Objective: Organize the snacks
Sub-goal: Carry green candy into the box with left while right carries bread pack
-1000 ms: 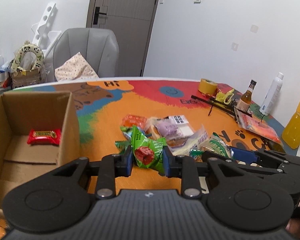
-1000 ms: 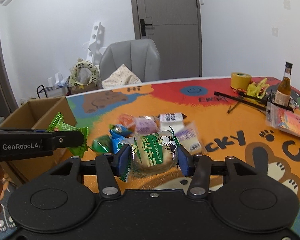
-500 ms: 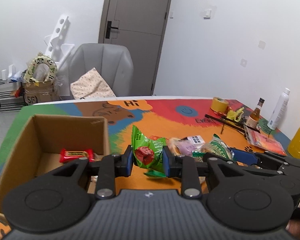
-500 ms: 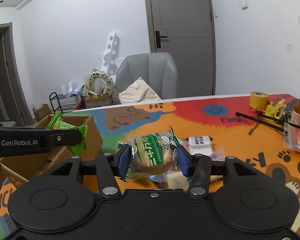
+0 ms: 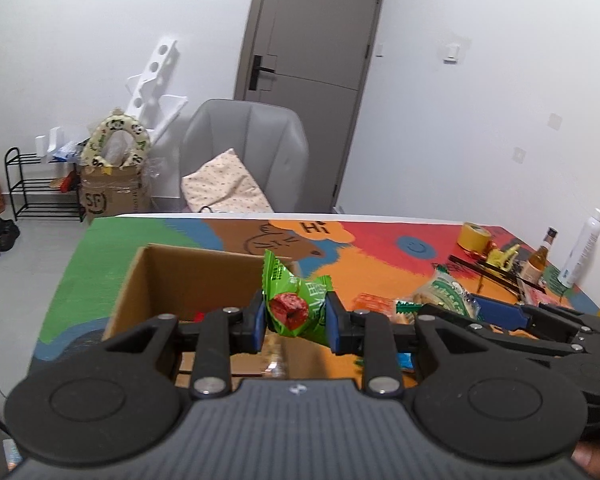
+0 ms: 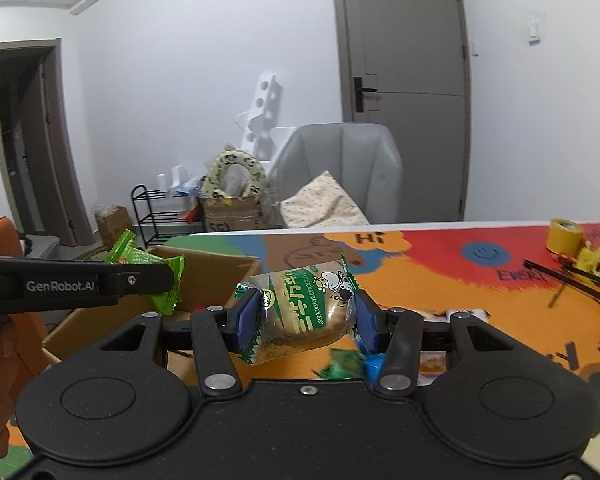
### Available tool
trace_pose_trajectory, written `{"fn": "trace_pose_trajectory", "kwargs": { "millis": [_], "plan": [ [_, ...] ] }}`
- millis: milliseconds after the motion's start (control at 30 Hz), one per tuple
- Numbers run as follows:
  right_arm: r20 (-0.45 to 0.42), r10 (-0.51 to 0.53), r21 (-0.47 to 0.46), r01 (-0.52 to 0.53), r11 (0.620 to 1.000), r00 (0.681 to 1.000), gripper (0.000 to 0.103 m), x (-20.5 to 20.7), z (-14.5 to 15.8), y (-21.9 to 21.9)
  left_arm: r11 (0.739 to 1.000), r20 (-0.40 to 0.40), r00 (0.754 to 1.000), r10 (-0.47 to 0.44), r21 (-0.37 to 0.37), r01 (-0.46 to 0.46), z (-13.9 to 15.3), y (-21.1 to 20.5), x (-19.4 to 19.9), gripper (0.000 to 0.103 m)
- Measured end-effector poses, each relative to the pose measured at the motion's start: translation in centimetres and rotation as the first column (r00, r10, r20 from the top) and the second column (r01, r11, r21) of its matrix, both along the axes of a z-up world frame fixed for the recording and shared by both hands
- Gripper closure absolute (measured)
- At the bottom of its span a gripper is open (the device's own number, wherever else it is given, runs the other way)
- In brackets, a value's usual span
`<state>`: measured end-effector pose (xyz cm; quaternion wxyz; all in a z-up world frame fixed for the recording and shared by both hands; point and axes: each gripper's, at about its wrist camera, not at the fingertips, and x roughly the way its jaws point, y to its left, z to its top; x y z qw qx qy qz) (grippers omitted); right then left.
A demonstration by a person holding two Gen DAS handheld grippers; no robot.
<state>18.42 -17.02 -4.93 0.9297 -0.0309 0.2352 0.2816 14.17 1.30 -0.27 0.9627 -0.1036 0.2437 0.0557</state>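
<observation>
My left gripper [image 5: 295, 317] is shut on a small green snack packet [image 5: 296, 304] with a red picture, held above the near right corner of the open cardboard box [image 5: 188, 276]. A red wrapped snack [image 5: 198, 315] peeks out on the box floor behind the left finger. My right gripper [image 6: 306, 318] is shut on a clear bread packet with green print [image 6: 306, 314], held in the air beside the cardboard box [image 6: 208, 276], to its right. In the right wrist view the left gripper [image 6: 156, 278] reaches in from the left with the green packet [image 6: 152, 270] over the box.
Loose snacks [image 5: 380, 304] lie on the colourful table mat [image 5: 380, 248] right of the box. A yellow tape roll [image 5: 474, 236], black sticks, a brown bottle [image 5: 542, 258], a white spray bottle [image 5: 580, 250] and an orange drink stand at the far right. A grey chair [image 5: 244, 152] stands behind the table.
Both grippers have risen and swung left with their packets, from over the snack pile to the box. The box now lies right under the left gripper.
</observation>
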Motion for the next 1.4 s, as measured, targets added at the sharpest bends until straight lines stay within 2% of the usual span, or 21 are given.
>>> {"fn": "trace_pose_trajectory", "kwargs": {
  "millis": [433,733,800,867,1033,1167,1267,1400],
  "plan": [
    [0.007,0.084,-0.020,-0.084,0.996,0.996,0.055,-0.1,0.3,4.7,0.995,-0.030,0.995,0.093,-0.030,-0.094,-0.7,6.0,-0.9,0.074],
    [-0.001,0.135,-0.032,-0.135,0.990,0.991,0.055,0.4,0.2,7.0,0.990,-0.051,0.991,0.125,-0.054,-0.127,-1.3,7.8,0.1,0.070],
    [-0.004,0.150,-0.029,-0.150,0.988,0.989,0.055,0.4,0.1,7.4,0.989,-0.049,0.990,0.131,-0.064,-0.134,-1.2,8.1,-0.1,0.065],
    [-0.009,0.163,-0.028,-0.164,0.986,0.987,0.055,0.7,0.1,7.9,0.987,-0.039,0.989,0.144,-0.064,-0.146,-1.0,8.4,-0.4,0.055],
    [-0.022,0.214,-0.035,-0.215,0.976,0.977,0.053,0.5,-0.1,9.5,0.982,-0.031,0.984,0.175,-0.069,-0.177,-0.7,9.5,-1.4,0.040],
    [-0.029,0.243,-0.050,-0.244,0.969,0.970,0.036,0.0,-0.5,10.6,0.972,-0.039,0.975,0.217,-0.079,-0.220,-0.9,10.6,-2.0,0.021],
    [-0.036,0.235,-0.039,-0.236,0.971,0.971,0.033,-0.3,-0.5,10.4,0.967,-0.049,0.969,0.244,-0.065,-0.247,-0.9,10.9,-2.2,0.012],
    [-0.056,0.210,-0.036,-0.212,0.977,0.976,0.032,-0.1,-0.6,9.5,0.968,-0.070,0.968,0.242,-0.046,-0.245,-1.0,10.7,-2.1,0.010]
  ]
}}
